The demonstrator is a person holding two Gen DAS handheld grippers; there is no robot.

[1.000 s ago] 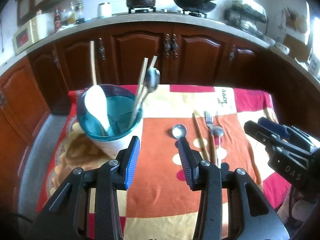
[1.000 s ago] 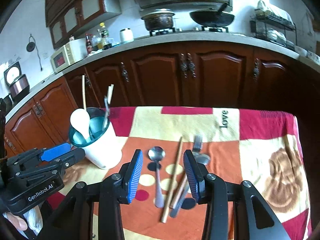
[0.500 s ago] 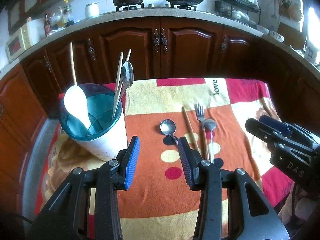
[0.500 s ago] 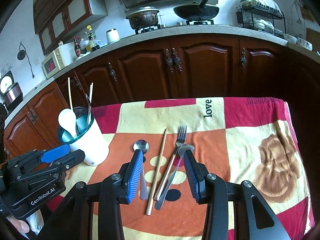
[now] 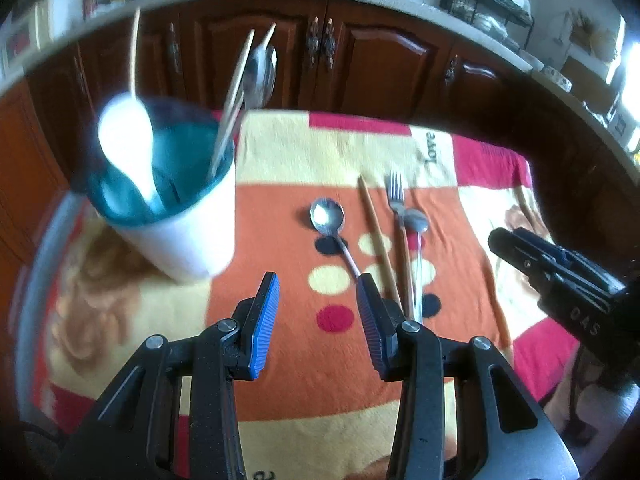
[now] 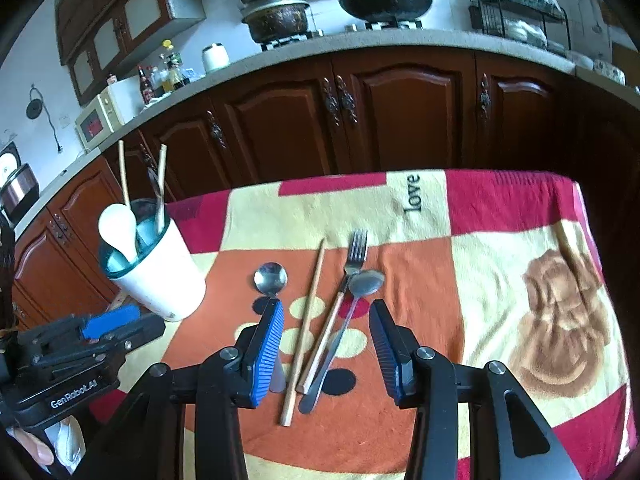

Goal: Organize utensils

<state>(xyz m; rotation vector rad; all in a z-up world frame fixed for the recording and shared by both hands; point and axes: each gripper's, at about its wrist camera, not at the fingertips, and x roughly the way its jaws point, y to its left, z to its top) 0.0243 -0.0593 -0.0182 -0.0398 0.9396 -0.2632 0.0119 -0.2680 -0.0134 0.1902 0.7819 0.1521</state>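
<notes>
Utensils (image 6: pixel 320 320) loose on bench (image 6: pixel 500 240); holder (image 6: pixel 156 272) left. Right hand-held gripper (image 6: pixel 326 344) and left hand-held gripper (image 5: pixel 316 320) both gaping, empty.

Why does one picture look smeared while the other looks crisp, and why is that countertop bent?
Left wrist view: motion blur smears the utensil cup and cabinets, while the left gripper stays sharp. Right wrist view: crisp throughout, cup and fork clear. Both views: the fisheye lens bows the countertop and darkens the corners; window glare whitens the left view's right edge.

We find open cloth (image 6: pixel 500 264) right of the fork (image 6: pixel 357 252), while the utensil cup (image 6: pixel 158 272) with upright handles blocks the left side.
</notes>
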